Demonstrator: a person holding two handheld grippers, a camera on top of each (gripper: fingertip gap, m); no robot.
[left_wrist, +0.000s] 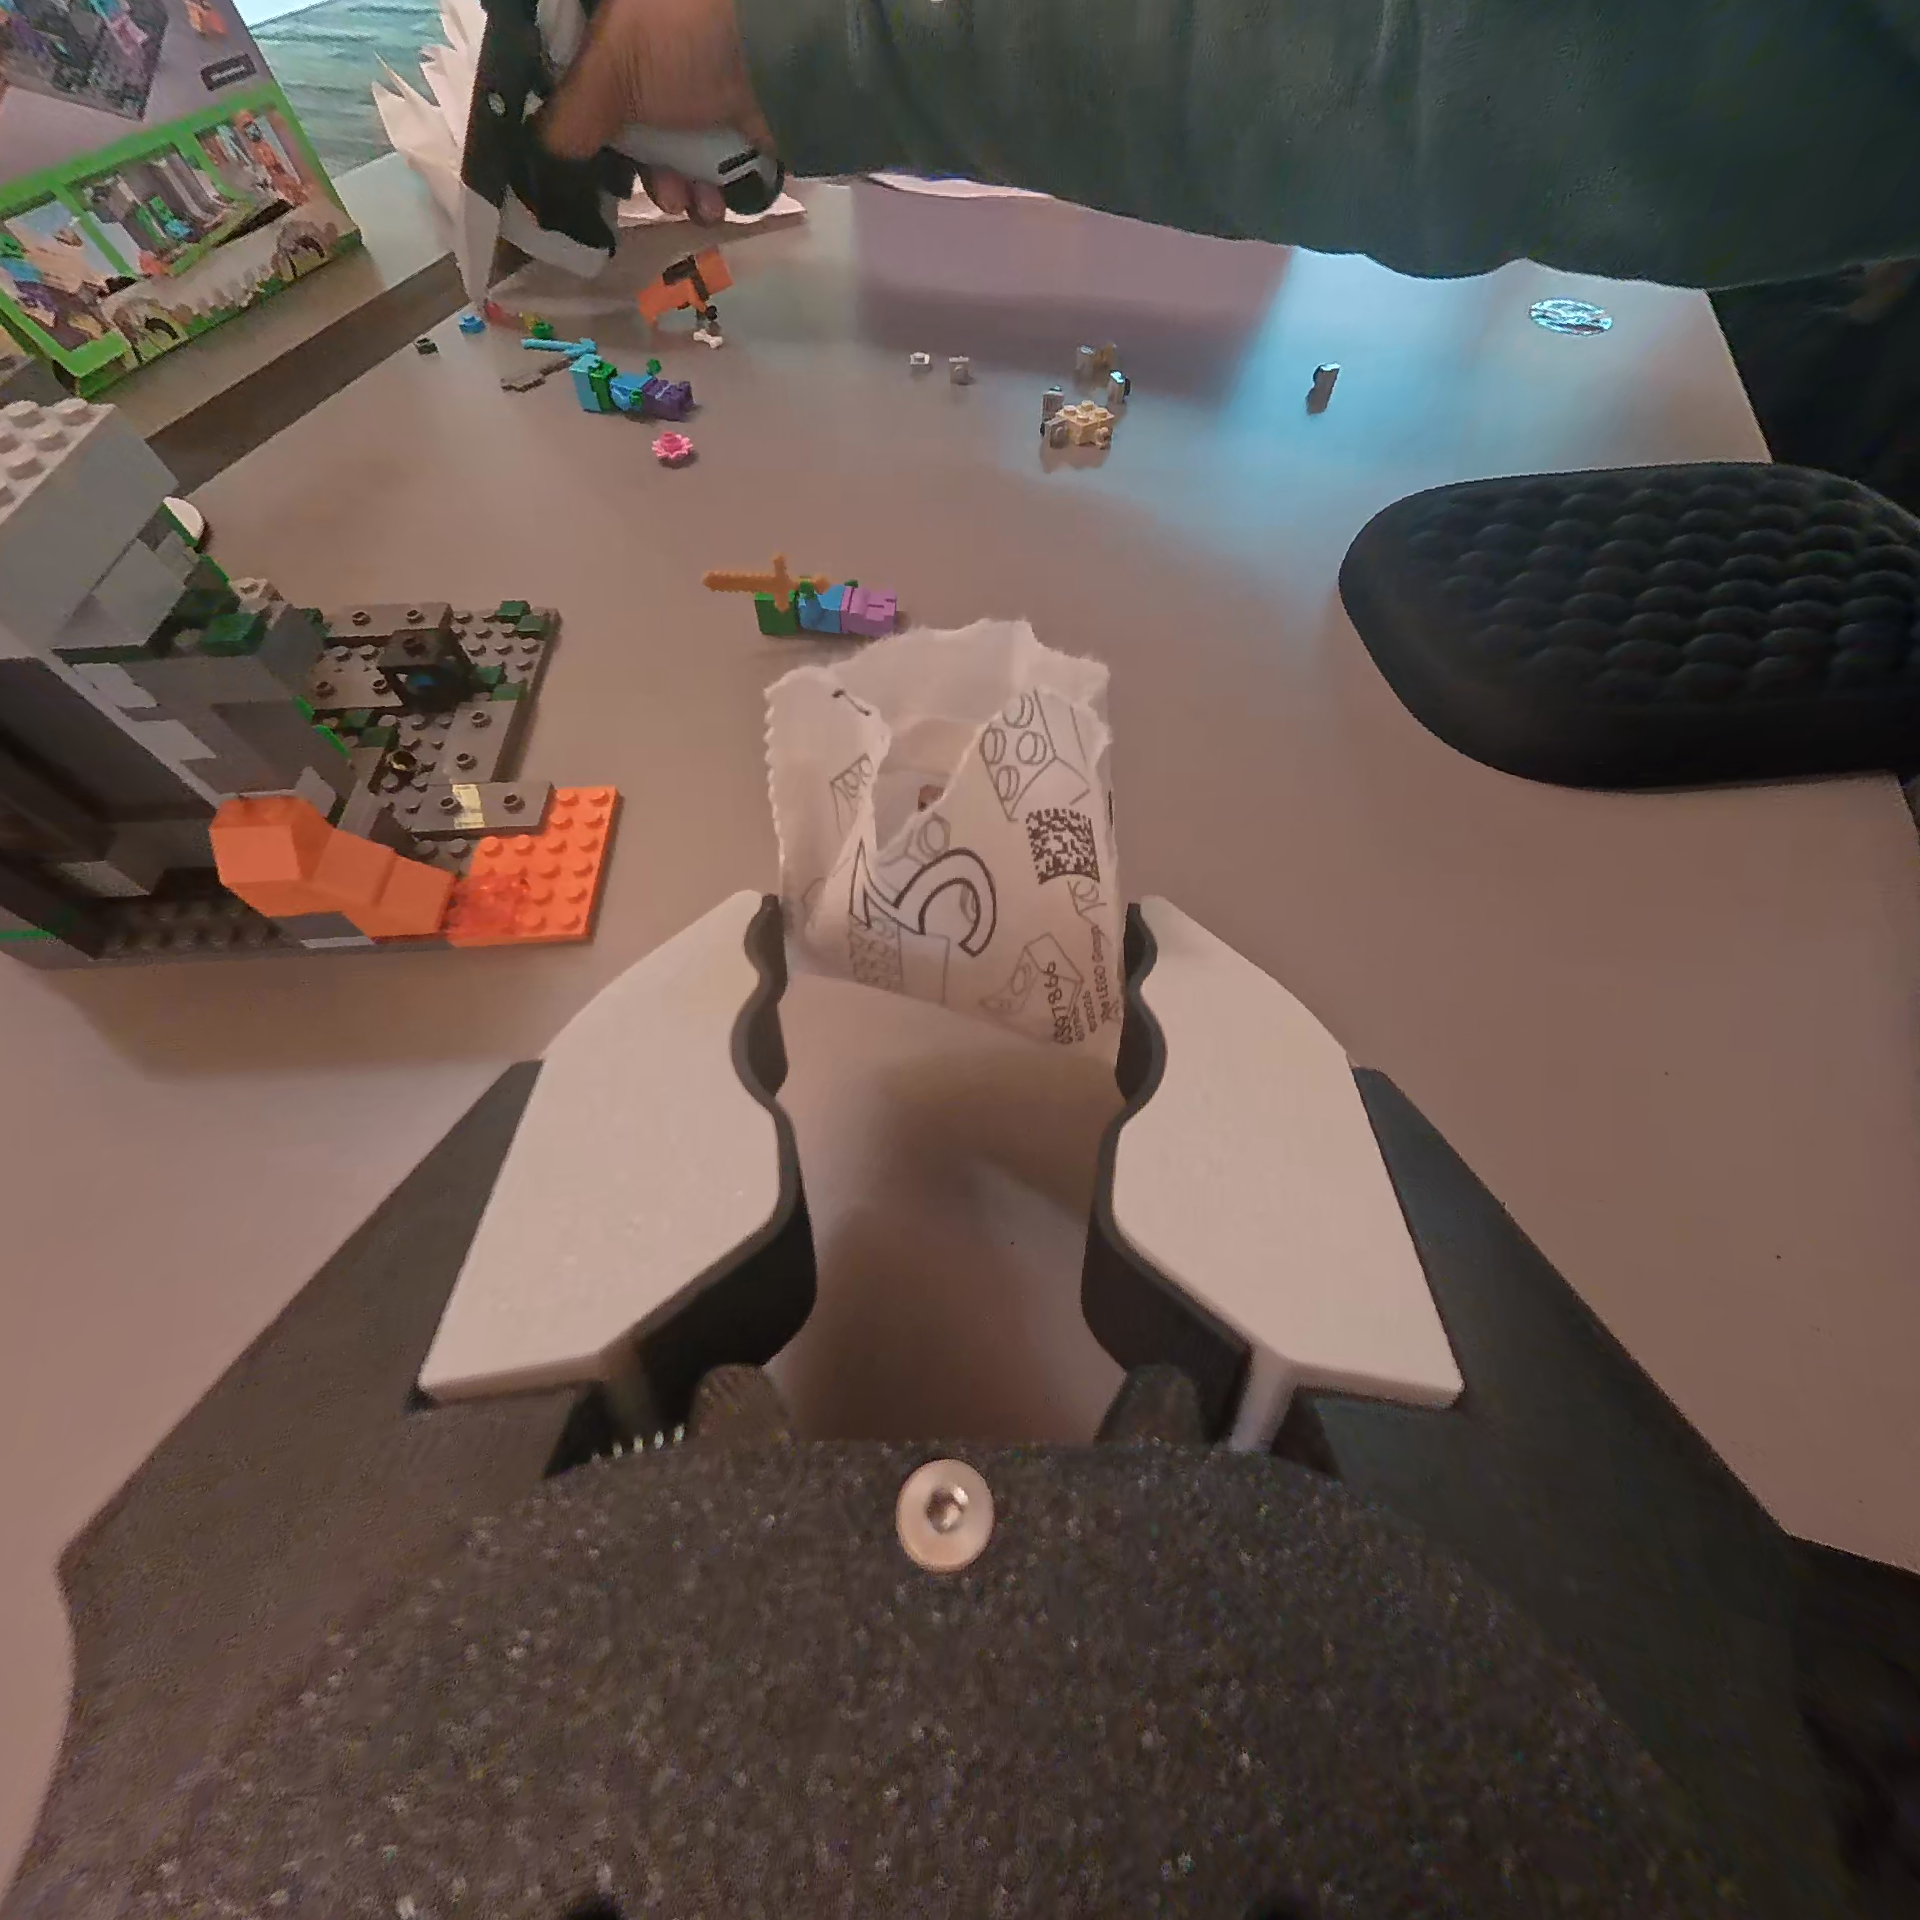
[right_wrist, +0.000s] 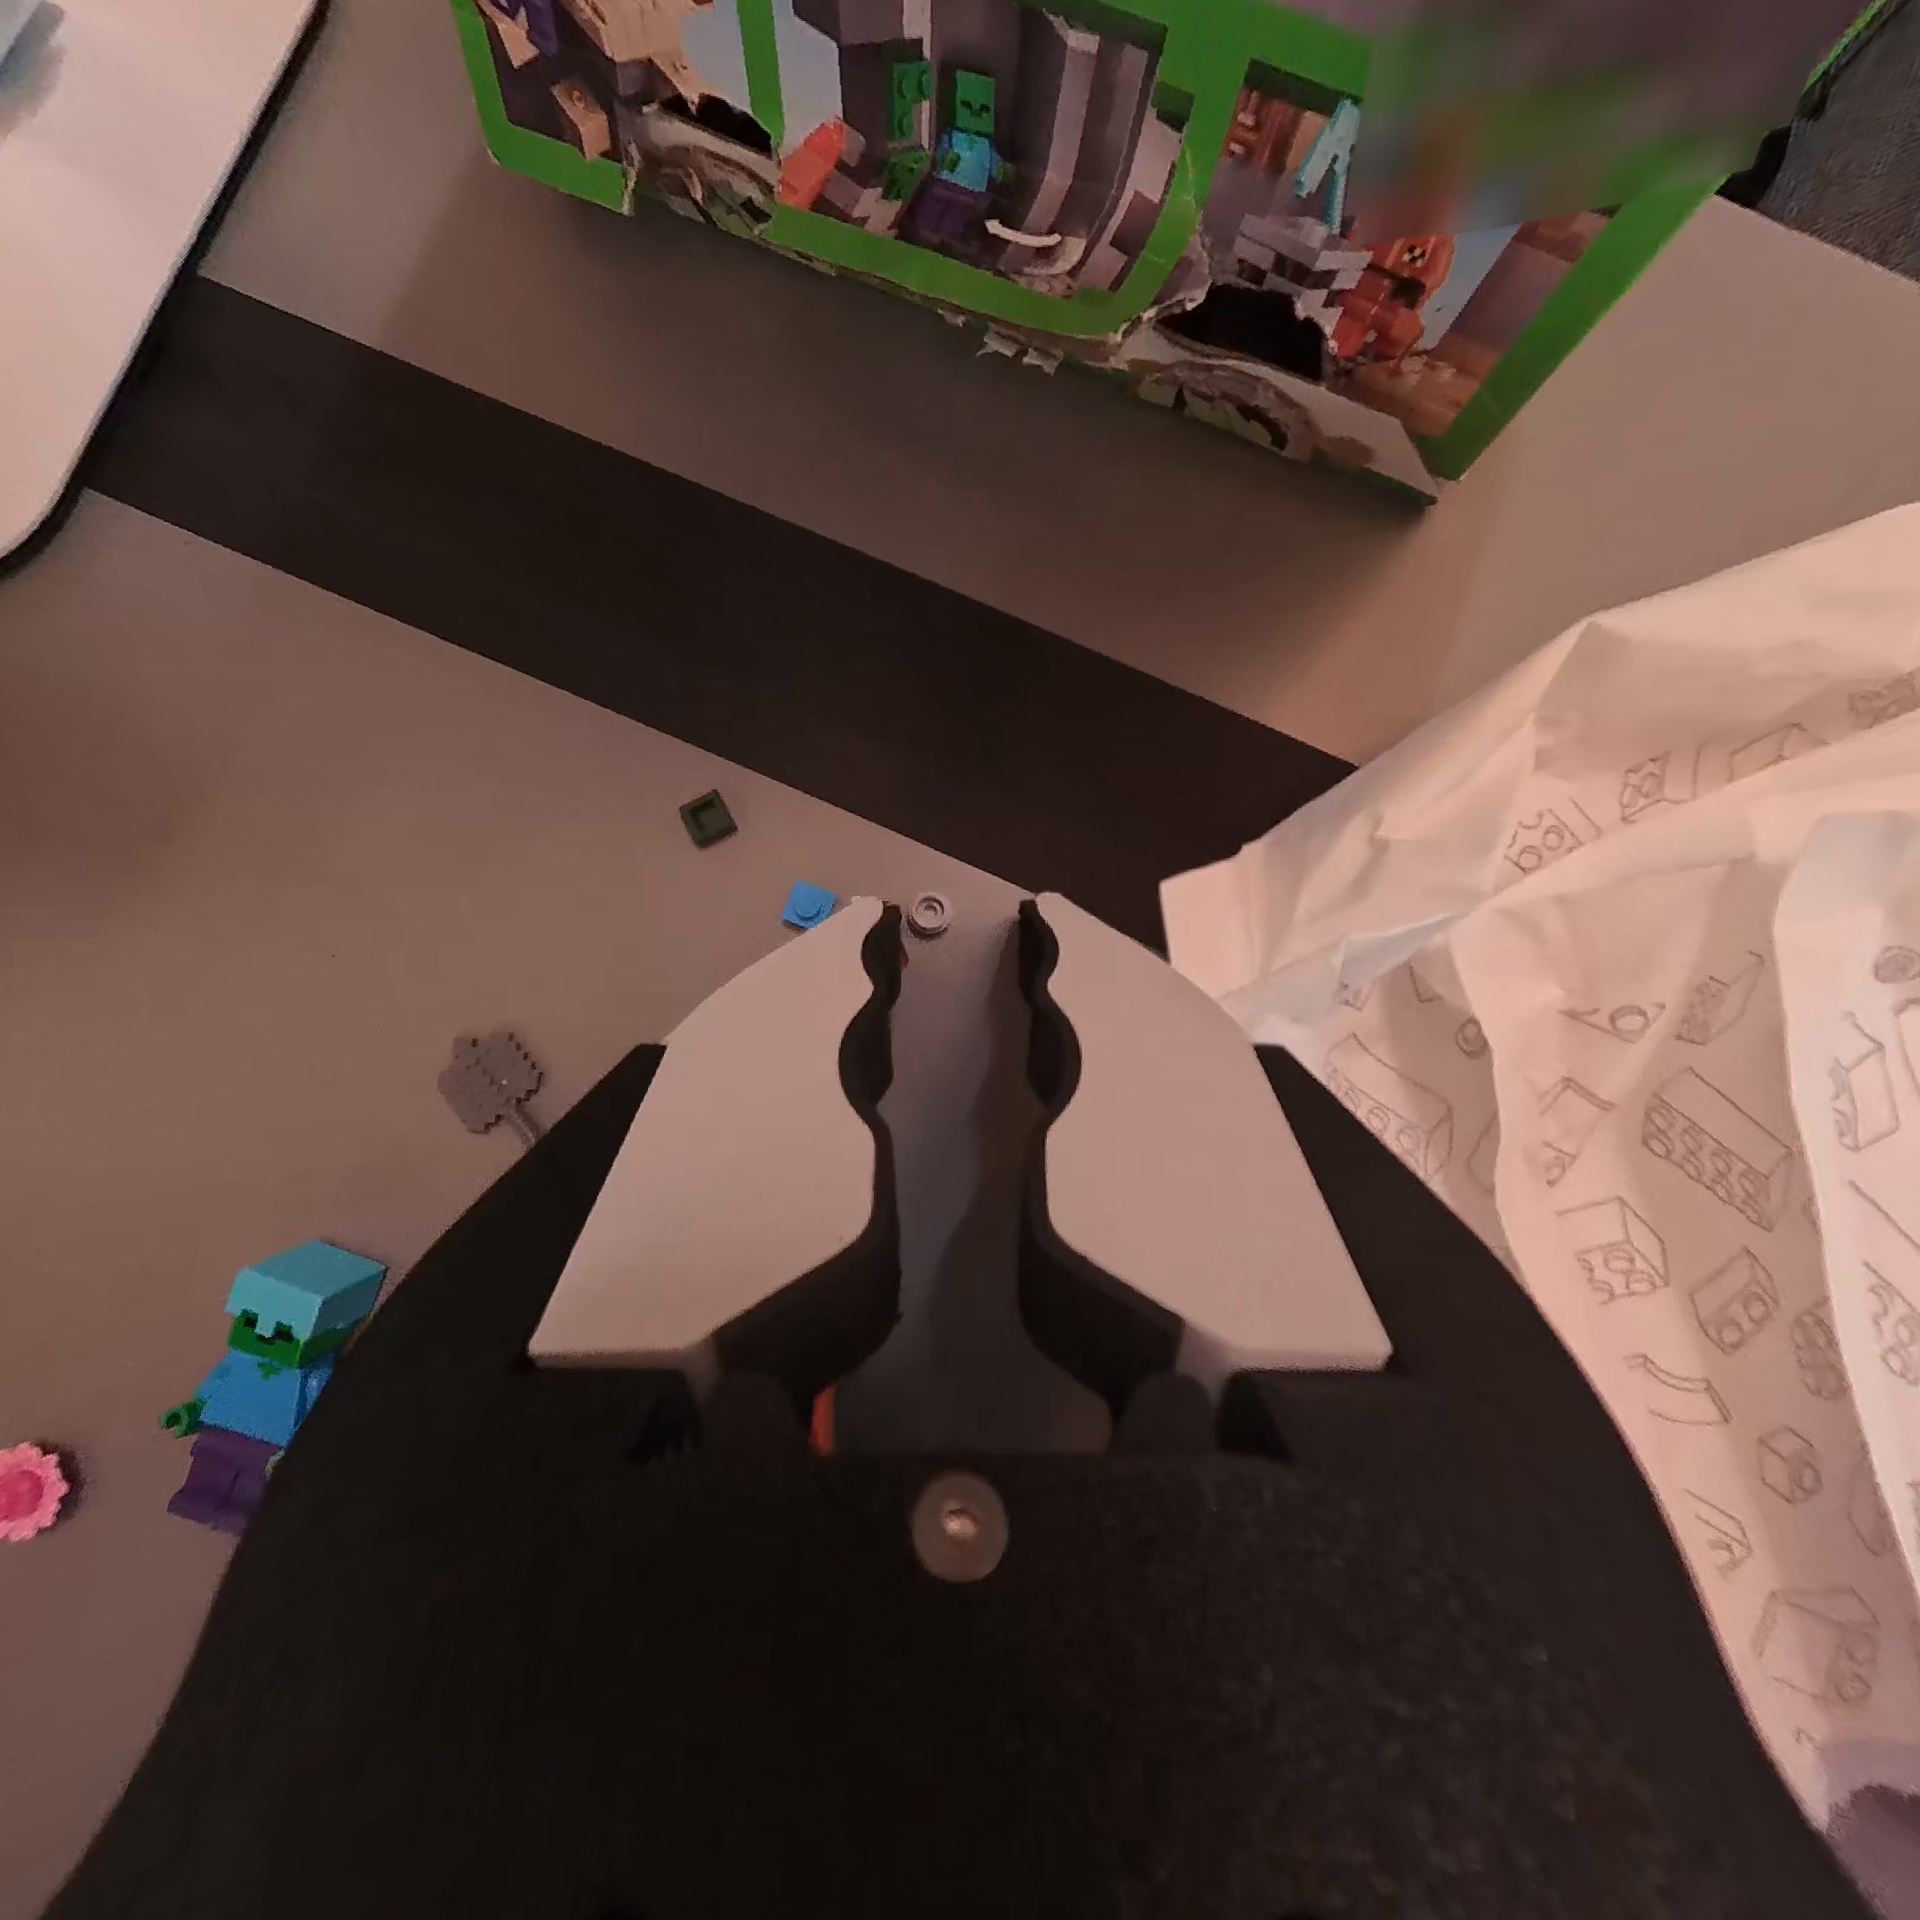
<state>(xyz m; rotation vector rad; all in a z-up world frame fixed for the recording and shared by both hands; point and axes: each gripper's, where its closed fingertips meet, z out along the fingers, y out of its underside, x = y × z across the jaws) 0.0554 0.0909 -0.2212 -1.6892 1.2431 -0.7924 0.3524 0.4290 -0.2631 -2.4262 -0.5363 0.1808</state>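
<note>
In the left wrist view, the left gripper (left_wrist: 948, 935) has its fingers set wide apart. One small torn white paper bag printed with brick outlines (left_wrist: 935, 821) fills the gap at the tips. Both edges of the bag meet the black pads, but whether they pinch it or only flank it cannot be told. On the grey table (left_wrist: 1299, 987), to the left, stands one part-built grey, black and orange brick model (left_wrist: 312, 769). Beyond the bag lie two small green, blue and purple brick figures, one near (left_wrist: 831, 608) and one farther off (left_wrist: 634, 390), with one pink flower piece (left_wrist: 673, 447) between them. A loose scatter of tiny grey and tan pieces (left_wrist: 1081, 400) lies to the right, too small to count surely. One black dimpled pad (left_wrist: 1642, 623) sits at the right edge. At the top, a person's hand (left_wrist: 655, 94) holds the other gripper.

In the right wrist view, the right gripper (right_wrist: 954, 920) has a narrow gap between its fingers, with nothing in it. One grey round stud piece (right_wrist: 930, 914) lies just beyond the tips. Beside it is one blue plate (right_wrist: 808, 902), and one dark green square tile (right_wrist: 709, 816) lies farther on. To the left are one grey pixel-shaped tool piece (right_wrist: 494, 1075), one brick figure with a teal head (right_wrist: 275, 1371) and one pink flower (right_wrist: 31, 1491). One large crumpled white printed paper bag (right_wrist: 1558, 1143) lies to the right. One green-edged cardboard box (right_wrist: 987, 208), torn open, stands ahead.
</note>
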